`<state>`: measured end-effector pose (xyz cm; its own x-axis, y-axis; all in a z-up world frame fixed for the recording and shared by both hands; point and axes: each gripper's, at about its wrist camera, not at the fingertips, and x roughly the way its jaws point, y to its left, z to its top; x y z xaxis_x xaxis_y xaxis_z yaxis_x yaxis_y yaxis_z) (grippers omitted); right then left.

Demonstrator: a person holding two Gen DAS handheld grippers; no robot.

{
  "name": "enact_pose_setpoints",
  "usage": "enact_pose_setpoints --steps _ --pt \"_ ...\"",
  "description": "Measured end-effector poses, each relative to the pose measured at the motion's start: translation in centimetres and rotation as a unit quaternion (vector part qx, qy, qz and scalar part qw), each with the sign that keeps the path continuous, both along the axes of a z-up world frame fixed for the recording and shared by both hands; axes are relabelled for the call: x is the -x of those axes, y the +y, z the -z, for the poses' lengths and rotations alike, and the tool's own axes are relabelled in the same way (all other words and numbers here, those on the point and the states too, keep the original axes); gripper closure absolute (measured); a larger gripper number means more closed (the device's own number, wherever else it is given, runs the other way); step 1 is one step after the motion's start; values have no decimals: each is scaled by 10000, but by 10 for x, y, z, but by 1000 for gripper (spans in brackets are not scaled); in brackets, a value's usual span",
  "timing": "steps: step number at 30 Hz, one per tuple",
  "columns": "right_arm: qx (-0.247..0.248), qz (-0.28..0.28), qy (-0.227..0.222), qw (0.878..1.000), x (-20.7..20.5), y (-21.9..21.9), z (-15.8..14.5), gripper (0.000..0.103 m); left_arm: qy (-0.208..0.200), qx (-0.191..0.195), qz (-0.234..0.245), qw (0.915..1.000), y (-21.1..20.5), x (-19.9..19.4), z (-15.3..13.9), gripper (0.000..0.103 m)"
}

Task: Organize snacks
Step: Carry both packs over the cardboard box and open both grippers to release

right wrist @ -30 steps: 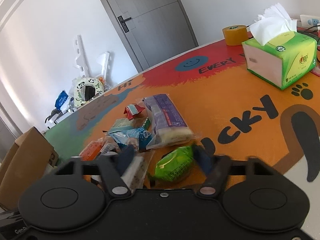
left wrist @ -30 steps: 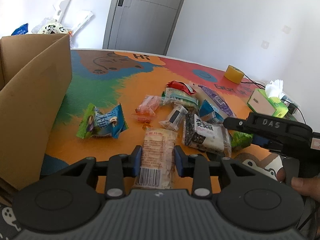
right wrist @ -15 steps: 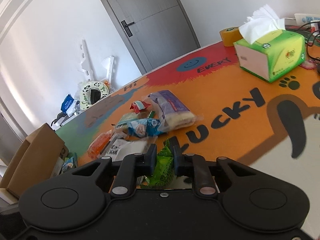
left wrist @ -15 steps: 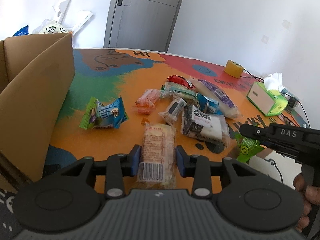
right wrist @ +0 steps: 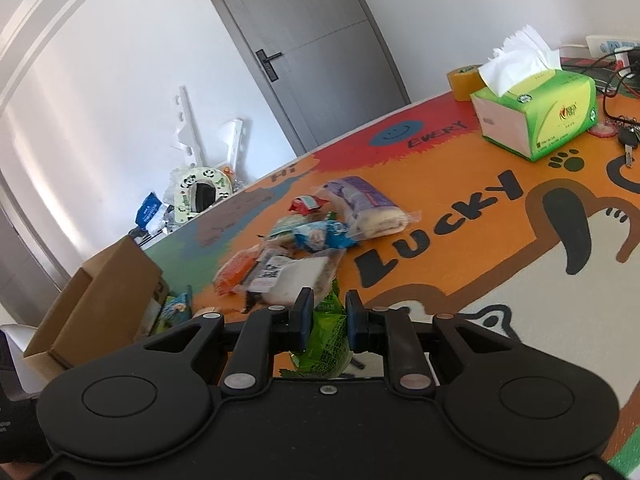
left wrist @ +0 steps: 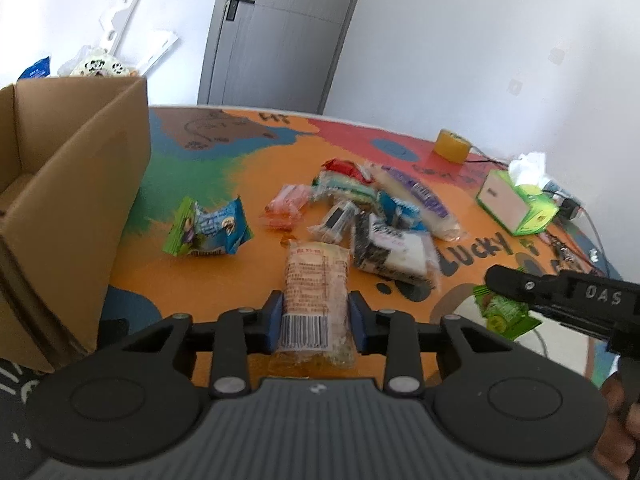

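My left gripper (left wrist: 316,314) is shut on a long clear snack pack with a barcode (left wrist: 316,280), held above the colourful table mat (left wrist: 200,272). My right gripper (right wrist: 326,314) is shut on a green snack packet (right wrist: 326,336), lifted off the mat; the packet also shows in the left wrist view (left wrist: 502,310), under the right gripper. A pile of snacks (left wrist: 376,216) lies mid-table; it also shows in the right wrist view (right wrist: 316,236). A green-blue packet (left wrist: 208,228) lies apart, left of the pile. An open cardboard box (left wrist: 68,184) stands at the left.
A green tissue box (right wrist: 538,116) and a yellow tape roll (right wrist: 464,80) stand at the far right of the table, with cables and keys (right wrist: 624,136) beside them. A grey door (left wrist: 280,28) and white parts against the wall lie beyond the table.
My right gripper closed on the green packet and lifted it off the mat. My left gripper rose and drew back with the barcode pack still held.
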<state>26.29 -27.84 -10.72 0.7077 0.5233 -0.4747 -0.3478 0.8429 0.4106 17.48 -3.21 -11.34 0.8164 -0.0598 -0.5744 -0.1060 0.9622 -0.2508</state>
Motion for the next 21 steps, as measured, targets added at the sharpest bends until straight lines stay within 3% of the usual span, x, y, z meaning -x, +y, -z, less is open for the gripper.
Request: enact_pose_setpoints --steps 21 --pt "-107 -563 -680 9960 32 50 -52 85 -926 -8 -283 9953 37 46 -66 70"
